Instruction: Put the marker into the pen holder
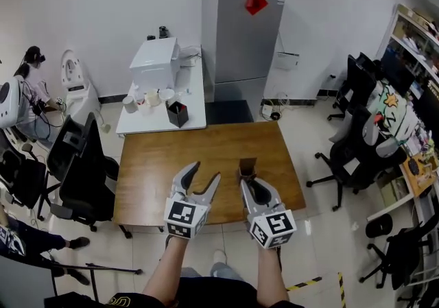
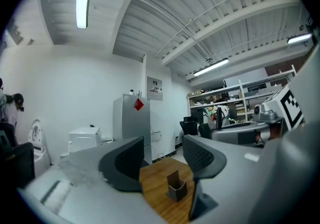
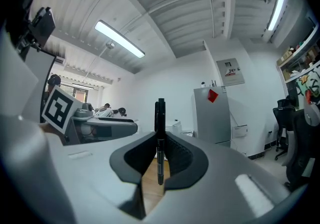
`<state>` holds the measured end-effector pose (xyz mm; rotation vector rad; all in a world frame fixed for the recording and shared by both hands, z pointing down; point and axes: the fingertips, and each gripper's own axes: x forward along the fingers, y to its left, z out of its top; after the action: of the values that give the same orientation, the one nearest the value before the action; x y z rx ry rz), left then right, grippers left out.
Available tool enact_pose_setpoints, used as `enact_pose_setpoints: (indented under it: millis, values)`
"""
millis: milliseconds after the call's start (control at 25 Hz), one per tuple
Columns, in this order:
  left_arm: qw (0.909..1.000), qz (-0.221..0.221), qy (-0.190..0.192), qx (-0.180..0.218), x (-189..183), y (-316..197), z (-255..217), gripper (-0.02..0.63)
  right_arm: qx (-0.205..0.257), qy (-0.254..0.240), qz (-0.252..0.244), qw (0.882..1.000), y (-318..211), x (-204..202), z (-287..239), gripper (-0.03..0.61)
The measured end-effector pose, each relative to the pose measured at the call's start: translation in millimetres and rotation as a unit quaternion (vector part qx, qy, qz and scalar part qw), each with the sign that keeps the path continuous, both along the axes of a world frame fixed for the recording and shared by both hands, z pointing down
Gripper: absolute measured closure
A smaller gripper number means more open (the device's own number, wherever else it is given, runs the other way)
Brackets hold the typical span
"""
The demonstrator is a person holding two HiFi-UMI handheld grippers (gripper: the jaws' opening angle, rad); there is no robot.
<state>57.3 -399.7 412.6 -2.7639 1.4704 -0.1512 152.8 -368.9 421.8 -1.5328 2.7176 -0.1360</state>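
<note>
**While the marker stands upright in the right gripper, the holder waits just ahead**

Seen from the head view, both grippers hang over the near edge of the wooden table (image 1: pixel 164 162). The left gripper (image 1: pixel 207 172) has its fingers spread with nothing between them. The right gripper (image 1: pixel 247 182) has its fingers drawn together. The brown pen holder (image 1: pixel 247 165) stands on the table just beyond the right gripper's tips, so the right hand is plainly the nearer one. The marker itself is too thin to pick out from up here, and I can't tell whether the tips are clear of the holder.

In the left gripper view, the left gripper (image 2: pixel 164 155) shows its pads well apart and empty. The pen holder (image 2: pixel 175 187) sits upright on the table (image 2: pixel 152 180), ahead and a little to the right of the gap.

In the right gripper view, the right gripper (image 3: pixel 160 157) pinches the black marker (image 3: pixel 160 133) between its pads. The marker's long axis runs straight up and down (crosswise to the fingers), and its ends poke out above and below. The holder doesn't show here; only a sliver of wood appears in the gap. My guess is that the lower end must be brought over the holder's mouth, which sits ahead.
</note>
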Motion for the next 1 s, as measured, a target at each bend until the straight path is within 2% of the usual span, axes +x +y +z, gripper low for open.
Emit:
enact_pose_setpoints:
  millis: [160, 400, 560, 720, 1000]
  values:
    - [0.9996, 0.01, -0.023, -0.012, 13.8, -26.1, 22.8, 0.367, -0.023, -0.01, 0.008, 1.0, -26.1, 29.6, 23.9, 0.528]
    - [0.9971, 0.062, -0.015, -0.041, 53.5, -49.2, 53.8, 0.351, -0.055, 0.009, 0.058, 0.997, -35.7, 99.7, 72.9, 0.528]
    - [0.9926, 0.103, -0.007, -0.063, 75.6, -55.3, 82.5, 0.345, -0.065, 0.018, 0.07, 0.995, -38.0, 140.2, 104.5, 0.528]
    - [0.9876, 0.142, 0.017, -0.066, 88.2, -61.8, 89.4, 0.334, -0.072, 0.028, 0.053, 0.996, -49.3, 167.8, 136.9, 0.528]
    - [0.9862, 0.148, 0.003, -0.074, 83.7, -88.4, 119.4, 0.325, -0.086, 0.073, 0.001, 0.994, -103.8, 175.0, 170.5, 0.528]
